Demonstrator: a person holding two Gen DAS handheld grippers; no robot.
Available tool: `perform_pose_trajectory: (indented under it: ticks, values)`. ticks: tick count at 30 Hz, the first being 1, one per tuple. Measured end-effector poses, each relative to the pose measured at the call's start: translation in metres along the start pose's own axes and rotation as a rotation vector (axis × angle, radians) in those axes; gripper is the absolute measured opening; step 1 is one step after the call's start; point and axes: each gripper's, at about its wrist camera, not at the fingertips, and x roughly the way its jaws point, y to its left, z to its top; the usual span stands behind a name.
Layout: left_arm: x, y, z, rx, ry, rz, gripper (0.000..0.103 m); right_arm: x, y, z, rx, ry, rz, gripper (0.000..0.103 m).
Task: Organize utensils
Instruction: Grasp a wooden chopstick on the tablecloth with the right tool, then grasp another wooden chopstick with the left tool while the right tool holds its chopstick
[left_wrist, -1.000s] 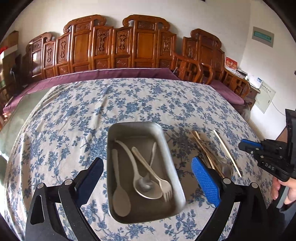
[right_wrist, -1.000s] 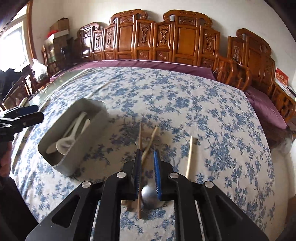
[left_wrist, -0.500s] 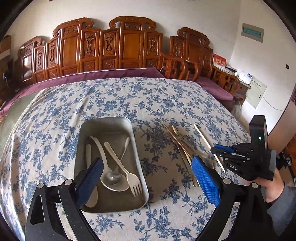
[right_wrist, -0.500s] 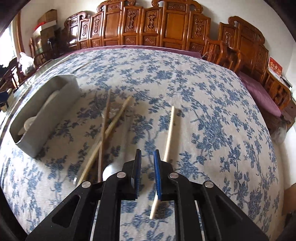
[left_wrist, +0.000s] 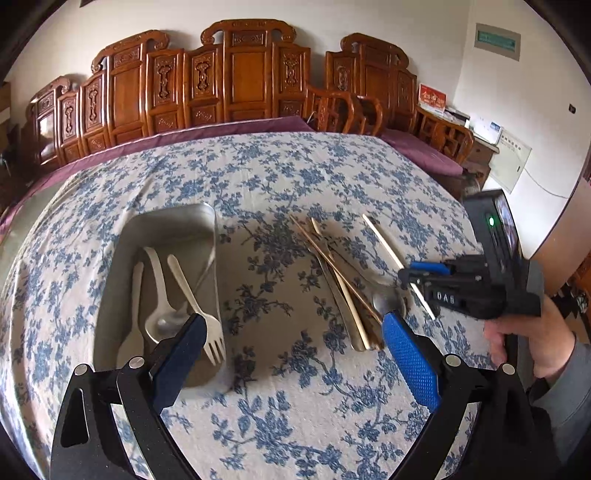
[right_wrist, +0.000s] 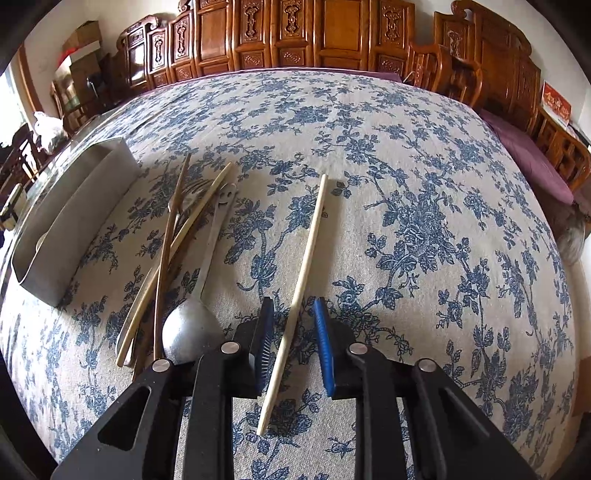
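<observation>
one pale chopstick (left_wrist: 384, 242) lies apart from the rest in the left wrist view, on the flowered cloth of the counter (left_wrist: 280, 369), with the right gripper (left_wrist: 408, 275) low over its near end. beside it sits a loose heap of two more chopsticks (left_wrist: 334, 266) crossed over a metal spoon (left_wrist: 386, 299). the steel tray (left_wrist: 212, 229) to the left already holds a white fork (left_wrist: 199, 299) and pale spoons. the left gripper (left_wrist: 291, 354) hangs with its jaws spread wide and nothing between them

in the right wrist view the lone chopstick (right_wrist: 306, 254) runs straight between the blue pads (right_wrist: 323, 332) of the right gripper (right_wrist: 293, 345), whose jaws are opening; the pads stand clear of the stick on both sides, so it is straddled, not pinched. it looks light, stiff, thin and smooth, likely to roll or pivot if nipped near a tip. taking it nearer the middle, pads square across it, should keep it level. the metal spoon (right_wrist: 192, 328) and tray (right_wrist: 74, 206) lie to the left
</observation>
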Motion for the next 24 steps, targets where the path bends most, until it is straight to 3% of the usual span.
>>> perform_pose_trajectory:
  ticks: [1,5,8,17,24]
  values:
    - [0.002,-0.002,-0.002,-0.003,0.007,0.002,0.092,0.0,-0.002,0.001,0.006,0.009,-0.007,0.007]
    - [0.013,-0.016,-0.004,-0.003,0.034,-0.003,0.092,-0.001,-0.007,0.002,0.018,0.029,0.008,0.006]
    - [0.021,-0.028,0.003,0.008,0.044,-0.014,0.073,-0.002,-0.007,-0.001,0.01,0.019,0.017,0.006]
    - [0.069,-0.048,0.036,-0.013,0.086,-0.023,0.051,-0.004,-0.012,-0.005,0.024,0.009,0.052,0.006]
    - [0.113,-0.041,0.042,-0.083,0.161,-0.002,0.033,-0.004,-0.013,-0.004,0.031,0.012,0.061,0.006]
